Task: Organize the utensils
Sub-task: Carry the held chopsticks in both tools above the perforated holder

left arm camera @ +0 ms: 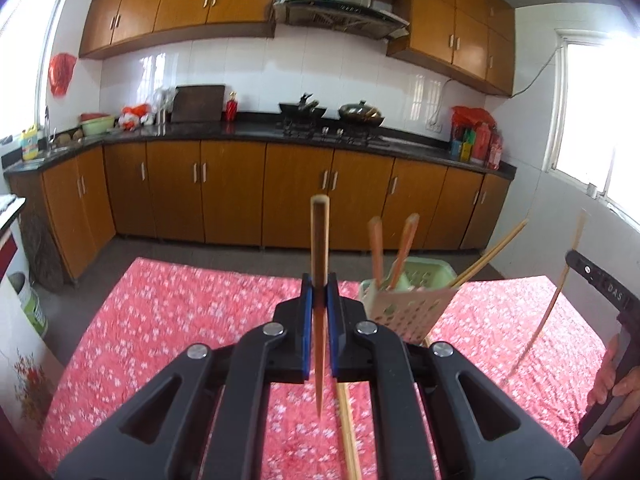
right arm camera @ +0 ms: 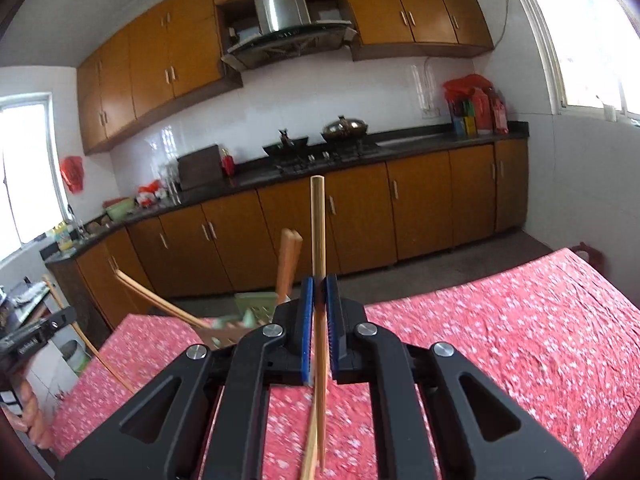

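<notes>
1. The left gripper [left arm camera: 320, 292] is seen pressed tight on a reddish-brown wooden chopstick [left arm camera: 320, 240], which is held upright with its blunt end up and its tip hanging below the blue pads.
2. The right gripper [right arm camera: 320, 296] is likewise clamped on a paler bamboo chopstick [right arm camera: 318, 232], also carried nearly upright.
3. Both chopsticks are held in the air above the table, which is covered by a red floral tablecloth [left arm camera: 160, 320].
4. A pale green perforated plastic utensil holder [left arm camera: 408, 308] is found standing on the cloth, just right of the left gripper's pads.
5. Two reddish chopsticks [left arm camera: 394, 248] are seen inside the holder, and lighter ones [left arm camera: 492, 252] are leaned out over its right edge.
6. Another light chopstick [left arm camera: 348, 432] is left lying flat on the cloth below the left gripper.
7. The person's hand [left arm camera: 612, 380] is glimpsed at the right edge, wrapped around the right gripper's handle.
</notes>
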{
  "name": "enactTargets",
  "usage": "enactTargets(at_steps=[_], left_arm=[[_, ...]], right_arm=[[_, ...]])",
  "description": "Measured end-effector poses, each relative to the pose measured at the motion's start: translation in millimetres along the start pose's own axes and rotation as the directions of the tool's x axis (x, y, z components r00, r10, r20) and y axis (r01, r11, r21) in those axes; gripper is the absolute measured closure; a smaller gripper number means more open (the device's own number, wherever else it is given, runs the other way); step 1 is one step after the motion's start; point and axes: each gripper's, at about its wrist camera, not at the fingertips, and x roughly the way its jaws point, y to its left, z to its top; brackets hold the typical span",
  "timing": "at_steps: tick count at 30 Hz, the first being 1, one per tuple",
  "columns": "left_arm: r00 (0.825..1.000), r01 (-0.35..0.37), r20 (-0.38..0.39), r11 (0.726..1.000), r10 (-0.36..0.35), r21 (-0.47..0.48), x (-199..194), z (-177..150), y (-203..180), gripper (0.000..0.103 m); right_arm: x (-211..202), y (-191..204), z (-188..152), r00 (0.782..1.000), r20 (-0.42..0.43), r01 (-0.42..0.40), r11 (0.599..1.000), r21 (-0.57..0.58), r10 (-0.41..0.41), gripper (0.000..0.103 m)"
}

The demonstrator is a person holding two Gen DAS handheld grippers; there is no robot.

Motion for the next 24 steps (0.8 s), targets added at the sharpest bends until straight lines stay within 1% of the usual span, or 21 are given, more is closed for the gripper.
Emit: enactTargets(at_steps=[3, 8, 11, 13, 17, 21, 24], left_arm=[[0.999, 0.026, 0.035, 1.000, -0.027, 0.005, -7, 15, -13, 0.095], [0.994, 0.072, 0.084, 0.997, -0.072, 0.001, -5, 40, -39, 0.095], [0.989, 0.098, 0.113, 0.995, -0.096, -0.014, -2, 56, -54, 0.095], [0.985, 0.110, 0.136, 0.994, -0.105, -0.028, 1, 69, -61, 0.095], [0.980, 0.097, 0.181, 0.994, -0.086, -0.048, 14, 97, -75, 0.095], [0.974, 0.076, 0.217, 0.995, -0.060, -0.070, 33, 120, -80, 0.095], [0.968, 0.062, 0.246, 0.995, -0.040, -0.081, 48, 123, -81, 0.095]], right_arm=[[-2, 13, 16, 0.998, 0.043, -0.037, 0.999, -0.005, 0.037, 0.096], [4, 36, 32, 0.994, 0.096, -0.056, 0.998, -0.041, 0.059, 0.096], [8, 42, 42, 0.988, 0.137, -0.062, 0.997, -0.039, 0.067, 0.096], [12, 45, 50, 0.983, 0.172, -0.053, 0.998, -0.039, 0.059, 0.096], [25, 50, 63, 0.973, 0.227, -0.026, 0.999, -0.042, 0.035, 0.096], [39, 51, 70, 0.966, 0.255, -0.023, 0.999, -0.035, 0.031, 0.096], [49, 50, 66, 0.963, 0.268, -0.018, 0.999, -0.040, 0.028, 0.096]])
